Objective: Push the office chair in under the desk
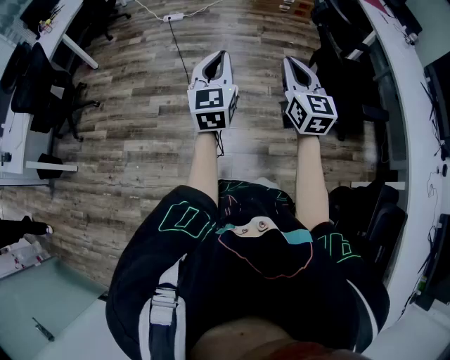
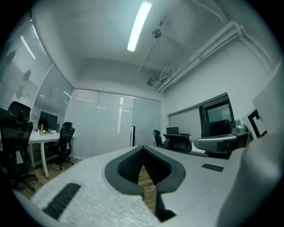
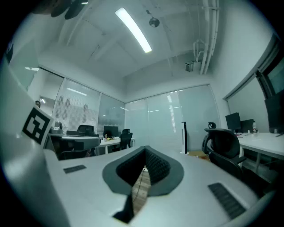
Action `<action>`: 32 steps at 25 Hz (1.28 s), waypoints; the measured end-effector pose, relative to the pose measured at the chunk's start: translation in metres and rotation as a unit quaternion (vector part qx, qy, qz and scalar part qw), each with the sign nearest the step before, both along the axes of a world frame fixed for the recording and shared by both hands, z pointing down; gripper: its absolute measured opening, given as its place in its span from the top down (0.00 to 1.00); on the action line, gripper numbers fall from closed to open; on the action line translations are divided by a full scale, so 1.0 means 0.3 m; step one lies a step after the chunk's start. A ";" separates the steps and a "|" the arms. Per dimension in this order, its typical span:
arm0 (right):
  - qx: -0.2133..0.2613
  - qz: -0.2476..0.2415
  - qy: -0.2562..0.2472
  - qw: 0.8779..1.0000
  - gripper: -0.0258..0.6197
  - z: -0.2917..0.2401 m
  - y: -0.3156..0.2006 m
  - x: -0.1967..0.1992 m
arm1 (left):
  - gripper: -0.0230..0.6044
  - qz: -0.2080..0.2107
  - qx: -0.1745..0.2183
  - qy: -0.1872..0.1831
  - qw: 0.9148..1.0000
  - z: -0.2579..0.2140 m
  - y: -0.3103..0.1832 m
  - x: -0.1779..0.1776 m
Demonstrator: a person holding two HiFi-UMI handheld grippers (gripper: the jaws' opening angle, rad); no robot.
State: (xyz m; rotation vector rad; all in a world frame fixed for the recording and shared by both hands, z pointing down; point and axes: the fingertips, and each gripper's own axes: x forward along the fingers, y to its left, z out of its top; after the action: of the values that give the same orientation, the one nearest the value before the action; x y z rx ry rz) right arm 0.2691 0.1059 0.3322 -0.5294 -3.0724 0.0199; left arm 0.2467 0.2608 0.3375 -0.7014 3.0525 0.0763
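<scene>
A black office chair (image 1: pixel 346 70) stands at the right, partly out from the white desk (image 1: pixel 395 77). In the right gripper view the same chair (image 3: pixel 224 147) shows to the right of the jaws, beside the desk (image 3: pixel 266 141). Both grippers are held out side by side over the wooden floor. My left gripper (image 1: pixel 221 53) is shut with nothing in it, its jaws (image 2: pixel 143 148) meeting at the tip. My right gripper (image 1: pixel 290 60) is shut and empty too (image 3: pixel 145 148), a short way left of the chair and not touching it.
A second black chair (image 1: pixel 373 221) stands at the lower right, close to the person's side. More chairs (image 1: pixel 42 88) and white desks (image 1: pixel 14 133) line the left side. A power strip (image 1: pixel 173 17) with its cable lies on the floor ahead.
</scene>
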 end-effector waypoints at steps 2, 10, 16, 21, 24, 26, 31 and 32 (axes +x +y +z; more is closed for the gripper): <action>0.002 -0.003 -0.001 1.000 0.96 -0.001 0.004 0.004 | 0.95 -0.003 0.000 -0.001 1.000 -0.004 0.003 0.001; 0.005 0.004 -0.002 1.000 0.96 0.000 0.004 -0.005 | 0.95 -0.006 0.001 -0.001 1.000 -0.002 0.005 0.000; -0.002 0.006 0.005 1.000 0.96 0.007 0.004 -0.041 | 0.95 -0.006 0.000 0.001 1.000 0.002 0.019 -0.031; -0.007 0.005 0.009 1.000 0.95 0.022 -0.003 -0.084 | 0.95 -0.009 -0.005 0.006 1.000 0.020 0.018 -0.073; -0.007 0.005 0.009 1.000 0.95 0.025 -0.018 -0.135 | 0.95 -0.010 -0.003 0.002 1.000 0.011 0.007 -0.121; -0.009 0.005 0.009 1.000 0.95 0.030 -0.039 -0.180 | 0.95 -0.010 -0.004 0.004 1.000 0.022 -0.006 -0.165; -0.016 0.006 0.013 1.000 0.95 0.058 -0.082 -0.340 | 0.95 -0.013 -0.007 0.012 1.000 0.056 -0.035 -0.325; -0.015 0.005 0.014 1.000 0.95 0.065 -0.087 -0.373 | 0.95 -0.015 -0.006 0.014 1.000 0.064 -0.041 -0.360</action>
State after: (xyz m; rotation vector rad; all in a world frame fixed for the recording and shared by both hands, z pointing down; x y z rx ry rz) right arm 0.1570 0.0799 0.3518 -0.5105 -3.0514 0.0739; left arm 0.1388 0.2485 0.3567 -0.6611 3.0915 0.0688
